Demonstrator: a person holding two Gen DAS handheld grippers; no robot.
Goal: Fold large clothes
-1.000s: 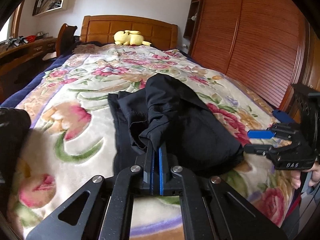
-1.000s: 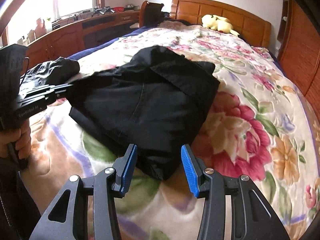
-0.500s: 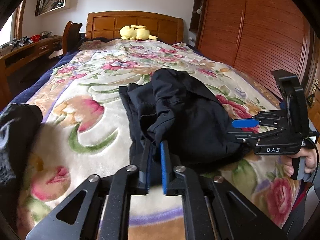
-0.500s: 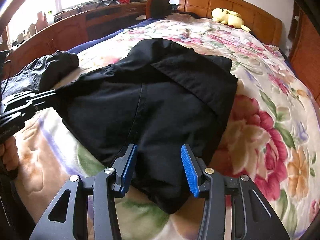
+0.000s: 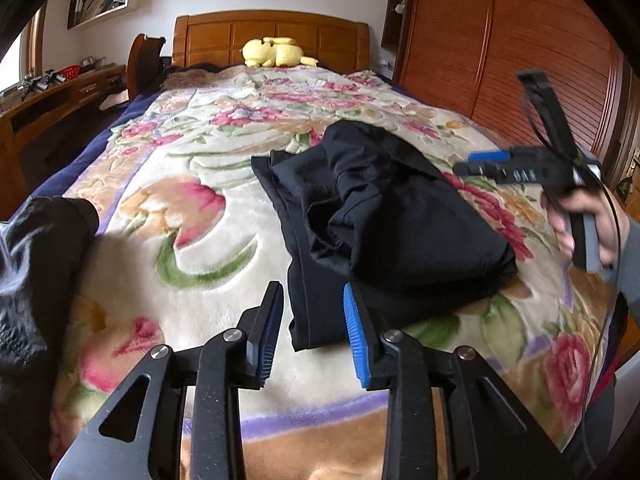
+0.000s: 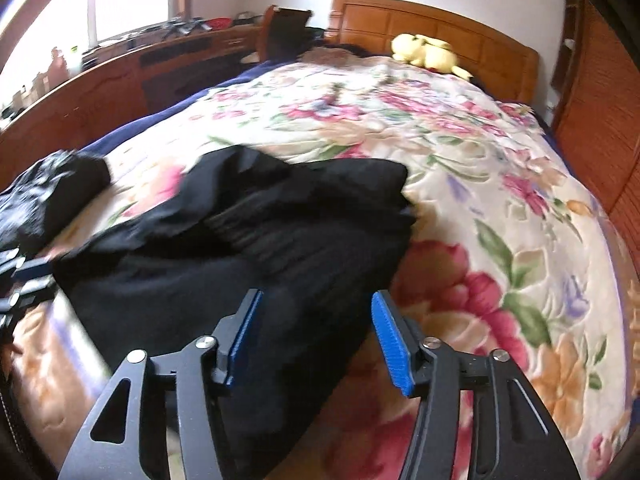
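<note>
A black garment point(image 5: 384, 216) lies folded in a loose bundle on the floral bedspread point(image 5: 192, 184); it also shows in the right wrist view point(image 6: 256, 256). My left gripper point(image 5: 312, 328) is open and empty, just short of the garment's near hem. My right gripper point(image 6: 312, 332) is open and empty, hovering over the garment's near edge. The right gripper also shows in the left wrist view point(image 5: 488, 162), held by a hand above the garment's right side. The left gripper's tips point(image 6: 20, 280) show at the left edge of the right wrist view.
A second black garment point(image 5: 36, 264) lies crumpled at the bed's left edge, also in the right wrist view point(image 6: 48, 192). A yellow plush toy point(image 5: 276, 52) sits by the wooden headboard point(image 5: 272, 32). A wooden desk point(image 6: 120, 76) runs along the left, a wardrobe point(image 5: 500, 48) along the right.
My left gripper has opened, let go of the black garment's fold and pulled back. The fold now rests on the bundle. My right gripper has lifted and moved forward over the garment.
</note>
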